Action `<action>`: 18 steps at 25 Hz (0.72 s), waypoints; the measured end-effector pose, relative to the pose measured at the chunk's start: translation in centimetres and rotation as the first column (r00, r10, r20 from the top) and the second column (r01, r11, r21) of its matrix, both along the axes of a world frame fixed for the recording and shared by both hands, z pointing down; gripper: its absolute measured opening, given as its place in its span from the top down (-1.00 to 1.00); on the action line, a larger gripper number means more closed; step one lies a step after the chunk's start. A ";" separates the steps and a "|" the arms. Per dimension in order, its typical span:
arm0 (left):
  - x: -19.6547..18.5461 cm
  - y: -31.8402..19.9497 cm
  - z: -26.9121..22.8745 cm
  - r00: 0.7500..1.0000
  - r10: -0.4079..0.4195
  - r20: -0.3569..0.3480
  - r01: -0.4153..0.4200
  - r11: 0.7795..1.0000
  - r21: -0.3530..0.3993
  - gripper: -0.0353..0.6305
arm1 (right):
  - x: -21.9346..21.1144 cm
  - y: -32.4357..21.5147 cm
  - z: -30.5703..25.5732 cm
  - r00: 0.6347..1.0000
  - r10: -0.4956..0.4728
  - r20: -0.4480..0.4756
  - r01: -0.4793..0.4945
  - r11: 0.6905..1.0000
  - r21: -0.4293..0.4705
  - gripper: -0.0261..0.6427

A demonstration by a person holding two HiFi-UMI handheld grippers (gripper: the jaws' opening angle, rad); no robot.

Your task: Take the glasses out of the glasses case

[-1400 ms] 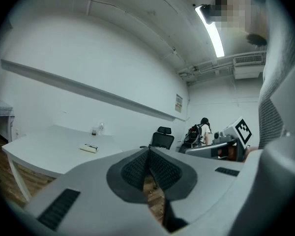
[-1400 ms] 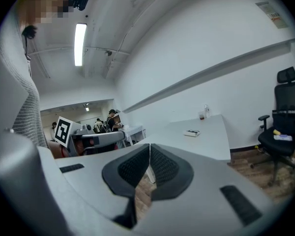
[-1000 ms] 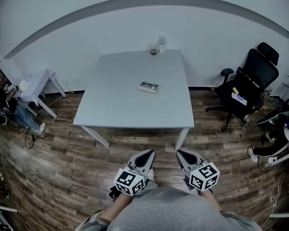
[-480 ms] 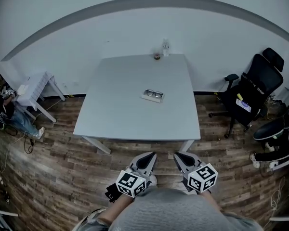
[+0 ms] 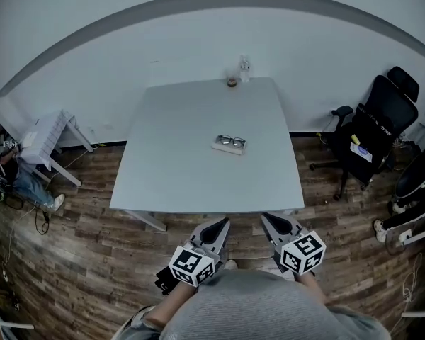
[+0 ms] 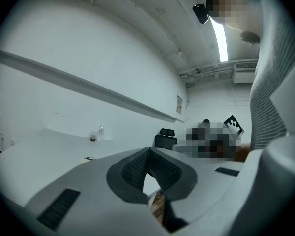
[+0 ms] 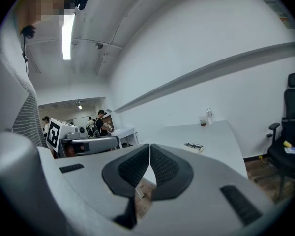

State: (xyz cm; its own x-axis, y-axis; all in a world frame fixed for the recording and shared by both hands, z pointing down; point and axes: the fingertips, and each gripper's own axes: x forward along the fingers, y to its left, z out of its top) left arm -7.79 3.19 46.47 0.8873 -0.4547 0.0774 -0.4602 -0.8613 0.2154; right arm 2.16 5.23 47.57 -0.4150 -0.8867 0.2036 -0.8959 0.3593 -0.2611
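A pale glasses case (image 5: 229, 146) lies near the middle of the white table (image 5: 177, 168), with dark-framed glasses (image 5: 232, 141) resting on top of it. In the right gripper view the glasses case (image 7: 194, 147) shows far off on the table. Both grippers hang in front of the table's near edge, over the wooden floor. My left gripper (image 5: 219, 224) is shut with nothing in it, and its jaws meet in the left gripper view (image 6: 148, 151). My right gripper (image 5: 268, 222) is shut and empty too, jaws touching in its own view (image 7: 150, 146).
A cup (image 5: 231, 82) and a small bottle (image 5: 244, 68) stand at the table's far edge by the wall. A black office chair (image 5: 372, 137) is to the right of the table. A small white side table (image 5: 53, 134) stands at the left.
The table and the case have drawn nearer in the head view as I walk towards them. Both grippers stay shut and keep their place in front of me.
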 end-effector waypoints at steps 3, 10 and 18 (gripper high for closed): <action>-1.2 -1.4 0.4 1.000 0.002 0.003 -0.002 1.000 0.000 0.86 | -0.4 -1.2 0.1 1.000 0.023 -0.006 -0.023 1.000 0.009 0.88; -1.9 -3.7 0.4 1.000 0.014 -0.007 -0.014 1.000 0.002 0.86 | -0.9 -2.8 0.4 0.998 0.056 -0.013 -0.056 0.998 0.008 0.88; -0.8 -4.7 1.2 0.999 0.053 -0.004 -0.053 0.999 -0.014 0.86 | -0.5 -4.1 1.1 0.998 0.069 -0.016 -0.069 0.997 -0.016 0.88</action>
